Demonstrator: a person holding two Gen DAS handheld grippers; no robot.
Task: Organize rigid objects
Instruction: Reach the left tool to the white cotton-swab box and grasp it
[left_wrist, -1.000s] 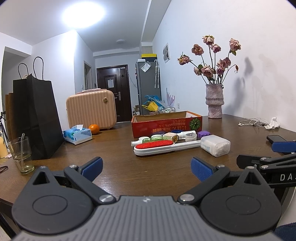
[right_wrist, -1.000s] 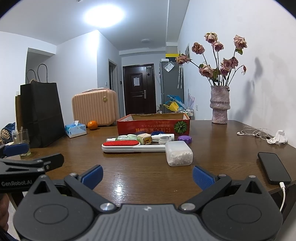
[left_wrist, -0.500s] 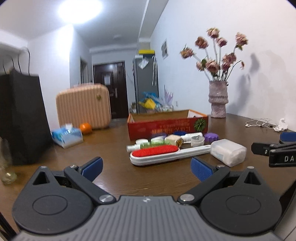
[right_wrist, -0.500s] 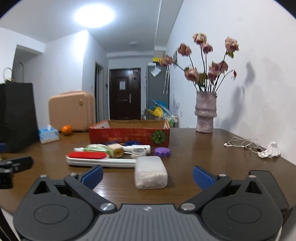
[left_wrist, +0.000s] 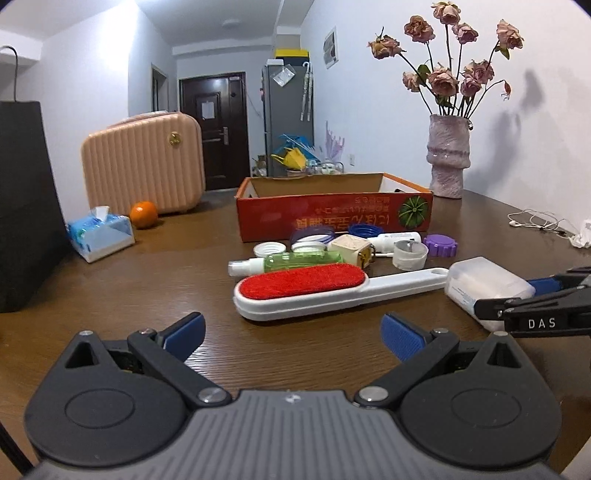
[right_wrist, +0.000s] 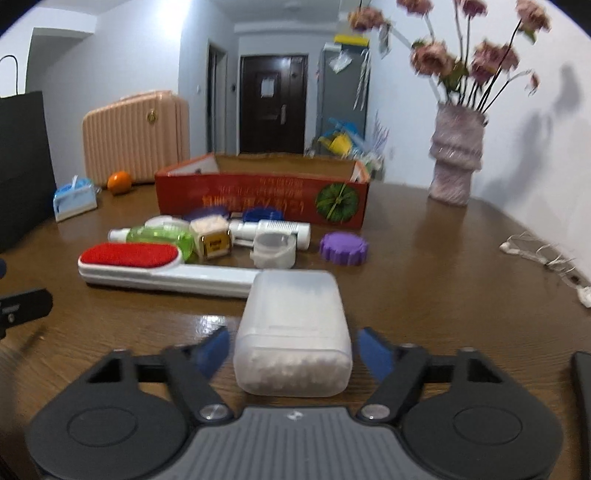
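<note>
A translucent box of cotton swabs (right_wrist: 293, 332) lies on the wooden table between the open fingers of my right gripper (right_wrist: 293, 352); small gaps show on both sides. The box also shows in the left wrist view (left_wrist: 487, 284), with the right gripper (left_wrist: 535, 299) around it. My left gripper (left_wrist: 291, 332) is open and empty, just short of the white lint brush with a red pad (left_wrist: 332, 291). Behind lie a green spray bottle (left_wrist: 291, 260), a small cube box (left_wrist: 351, 249), a white tube (right_wrist: 271, 229), several caps and a purple lid (right_wrist: 343, 248). The open red cardboard box (left_wrist: 332, 218) stands behind them.
A vase of dried roses (left_wrist: 447, 155) stands at the back right. A pink case (left_wrist: 144, 166), an orange (left_wrist: 143, 219), a tissue pack (left_wrist: 101, 236) and a black paper bag (left_wrist: 26, 206) are at the left. Earphone cable (right_wrist: 535, 251) and a phone (right_wrist: 583, 391) lie at the right.
Both grippers have moved forward towards the objects. My right gripper has come up around the cotton swab box, which now sits between its fingers. My left gripper has neared the lint brush.
</note>
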